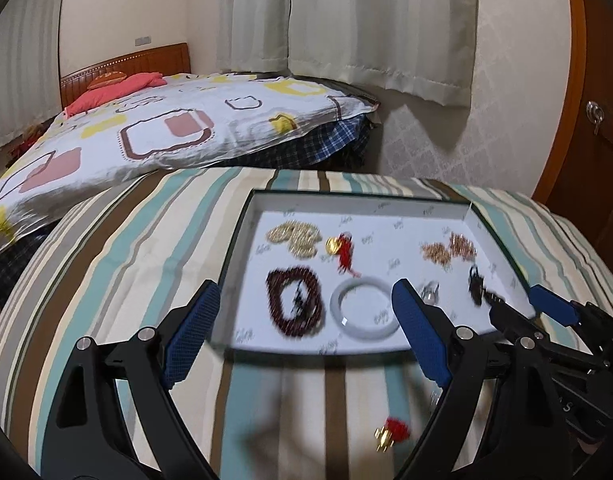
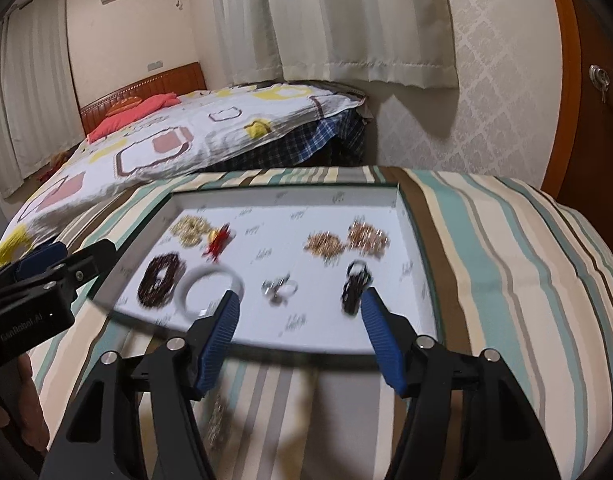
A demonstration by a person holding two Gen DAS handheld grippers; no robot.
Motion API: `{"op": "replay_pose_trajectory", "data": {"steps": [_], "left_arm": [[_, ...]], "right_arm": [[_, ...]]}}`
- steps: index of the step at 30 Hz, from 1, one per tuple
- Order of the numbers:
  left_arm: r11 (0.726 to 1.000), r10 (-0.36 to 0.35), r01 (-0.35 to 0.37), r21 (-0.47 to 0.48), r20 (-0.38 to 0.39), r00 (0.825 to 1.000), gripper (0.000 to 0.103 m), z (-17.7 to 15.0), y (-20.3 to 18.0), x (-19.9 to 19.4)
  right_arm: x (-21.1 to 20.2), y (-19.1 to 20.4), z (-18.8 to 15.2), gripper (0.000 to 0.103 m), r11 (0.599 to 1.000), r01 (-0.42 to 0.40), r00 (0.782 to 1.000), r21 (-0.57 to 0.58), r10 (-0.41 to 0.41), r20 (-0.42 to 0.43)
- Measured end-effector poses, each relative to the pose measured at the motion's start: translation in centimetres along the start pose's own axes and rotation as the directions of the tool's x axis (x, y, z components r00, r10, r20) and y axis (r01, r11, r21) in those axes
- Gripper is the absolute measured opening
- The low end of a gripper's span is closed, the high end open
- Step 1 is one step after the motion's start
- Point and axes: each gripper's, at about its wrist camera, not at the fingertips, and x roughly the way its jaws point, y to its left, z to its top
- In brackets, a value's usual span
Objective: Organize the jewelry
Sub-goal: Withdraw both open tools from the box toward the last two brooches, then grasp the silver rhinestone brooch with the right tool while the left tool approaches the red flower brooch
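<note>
Both grippers hover low over a striped cloth point(image 1: 106, 264) covering the surface in front of the bed point(image 1: 154, 128). Motion blur softens most of the small pieces.

Left gripper point(image 1: 306, 312): jaws spread wide, nothing between them. Its blue pads frame the near-left part of a shallow white tray point(image 1: 358, 204).

Right gripper point(image 2: 300, 312): jaws also wide apart, holding nothing, poised over the tray's near edge.

Inside the tray:
- far left, a heap of gold chain point(image 1: 296, 238), with a gold-and-red charm point(image 1: 340, 250) just beside it
- near left, a coil of dark red beads point(image 1: 294, 306), and next to it a white bangle point(image 1: 364, 306)
- middle, a small silver ring point(image 2: 280, 290), blurred
- far right, two piles of coppery chain point(image 2: 346, 242), close together
- near right, a dark beaded piece point(image 2: 354, 286), just ahead of the right gripper's right pad

Outside the tray, on the cloth near the left gripper, lies a second red-and-gold charm point(image 1: 390, 438). Another pale, blurred piece point(image 2: 216, 424) rests on the cloth beneath the right gripper's left finger; I cannot tell what it is.

Behind: a patterned quilt on the bed, pale curtains point(image 1: 346, 20), and a wooden door point(image 1: 598, 120) at right.
</note>
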Motion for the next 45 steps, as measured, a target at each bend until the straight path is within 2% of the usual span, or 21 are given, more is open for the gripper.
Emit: {"op": "replay_pose_trajectory", "data": {"steps": [6, 15, 24, 37, 45], "left_arm": [[1.0, 0.022, -0.022, -0.008, -0.018, 1.0, 0.086, -2.3, 1.3, -1.7], [0.997, 0.063, -0.066, -0.043, -0.06, 0.996, 0.085, -4.7, 3.9, -2.7], [0.996, 0.066, -0.07, -0.052, -0.07, 0.995, 0.085, -5.4, 4.3, -2.8], [0.996, 0.062, -0.067, -0.055, -0.087, 0.994, 0.085, -5.6, 4.2, -2.4], [0.997, 0.051, -0.056, -0.059, -0.096, 0.994, 0.084, -6.0, 3.9, -2.2]], "right_arm": [[-0.6, 1.0, -2.2, 0.056, 1.0, -0.019, 0.999, -0.01, 0.018, -0.033], [0.7, 3.0, -4.4, 0.042, 0.996, -0.07, 0.992, -0.047, 0.064, -0.109], [1.1, 3.8, -5.2, 0.036, 0.995, -0.079, 0.987, -0.062, 0.069, -0.145], [1.6, 4.3, -5.9, 0.012, 0.992, -0.09, 0.978, -0.09, 0.071, -0.195], [1.4, 4.1, -5.8, 0.012, 0.992, -0.087, 0.979, -0.089, 0.069, -0.192]]}}
